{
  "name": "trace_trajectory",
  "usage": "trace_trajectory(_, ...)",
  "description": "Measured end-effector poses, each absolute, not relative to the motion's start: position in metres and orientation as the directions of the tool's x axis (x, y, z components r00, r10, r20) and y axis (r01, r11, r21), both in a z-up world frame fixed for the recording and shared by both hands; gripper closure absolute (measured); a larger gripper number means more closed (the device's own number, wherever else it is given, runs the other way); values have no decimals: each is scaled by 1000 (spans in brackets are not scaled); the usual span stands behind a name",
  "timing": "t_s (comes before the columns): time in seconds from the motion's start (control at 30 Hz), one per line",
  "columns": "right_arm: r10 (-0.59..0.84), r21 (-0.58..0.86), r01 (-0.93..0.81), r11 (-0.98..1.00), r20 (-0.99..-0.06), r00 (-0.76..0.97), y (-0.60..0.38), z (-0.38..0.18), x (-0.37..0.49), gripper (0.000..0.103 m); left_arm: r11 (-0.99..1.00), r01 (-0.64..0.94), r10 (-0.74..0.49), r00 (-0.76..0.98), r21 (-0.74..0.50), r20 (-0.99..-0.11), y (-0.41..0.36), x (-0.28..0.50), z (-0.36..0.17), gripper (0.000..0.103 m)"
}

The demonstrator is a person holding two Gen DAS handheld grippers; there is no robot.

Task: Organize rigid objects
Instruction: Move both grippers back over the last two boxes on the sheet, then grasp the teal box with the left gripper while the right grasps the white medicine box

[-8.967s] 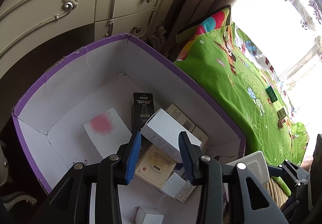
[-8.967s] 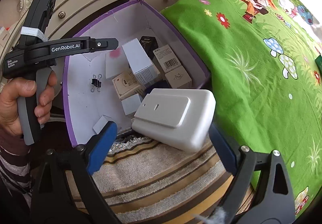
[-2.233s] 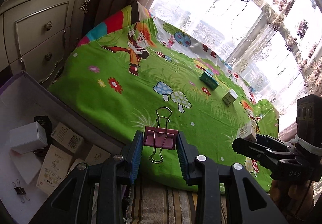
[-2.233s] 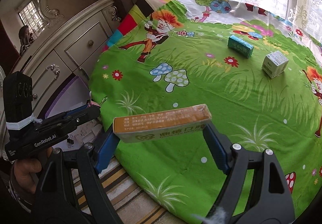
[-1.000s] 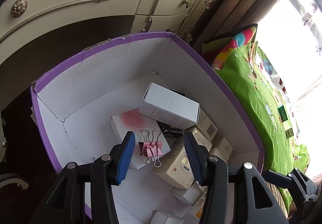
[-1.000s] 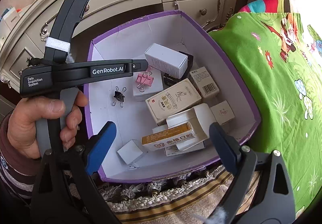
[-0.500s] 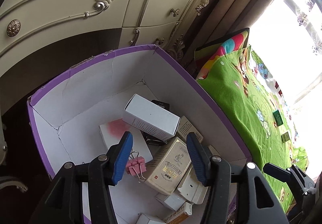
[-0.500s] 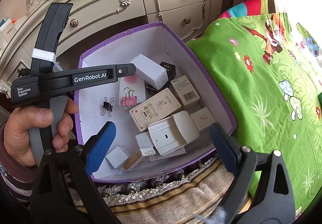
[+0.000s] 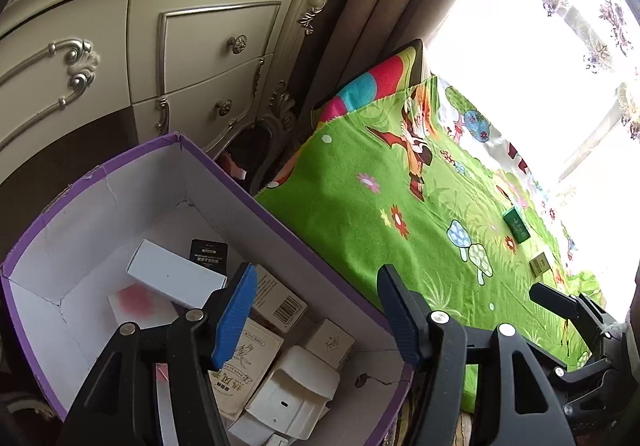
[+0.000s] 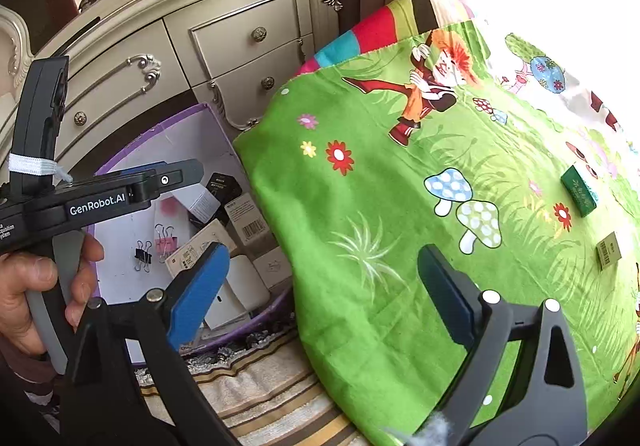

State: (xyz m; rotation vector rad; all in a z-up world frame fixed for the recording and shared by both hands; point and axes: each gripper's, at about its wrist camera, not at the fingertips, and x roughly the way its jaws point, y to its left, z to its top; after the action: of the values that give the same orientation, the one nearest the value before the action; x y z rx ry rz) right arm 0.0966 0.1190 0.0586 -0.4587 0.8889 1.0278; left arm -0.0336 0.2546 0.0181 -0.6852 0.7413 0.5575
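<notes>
So both drops are done: left gripper (image 9: 316,310) and right gripper (image 10: 324,278) now gape wide and empty, pink binder clip (image 10: 166,244) in the purple box (image 9: 100,169). Green box (image 10: 579,190) on the blanket (image 10: 380,226) looks next.

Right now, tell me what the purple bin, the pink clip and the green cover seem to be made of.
Purple bin: likely cardboard, matte white inside, with creased walls and a torn rim. Pink clip: looks like painted metal with thin wire handles, though it is small in view. Green cover: printed fabric, soft and slightly fuzzy, draping over the edge in folds.
</notes>
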Motion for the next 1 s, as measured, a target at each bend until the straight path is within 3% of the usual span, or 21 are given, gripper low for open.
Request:
trace_trajectory(0.53,432,29,-702,712,-806,405,3,52,250,3,862,-404,58,679,-306,-732,176,131,32,25)
trace_trajectory(1.0,406,-87,-732,676,-785,468,-53,41,347,1,978,-44,-115,698,-202,-706,100,282,36,15)
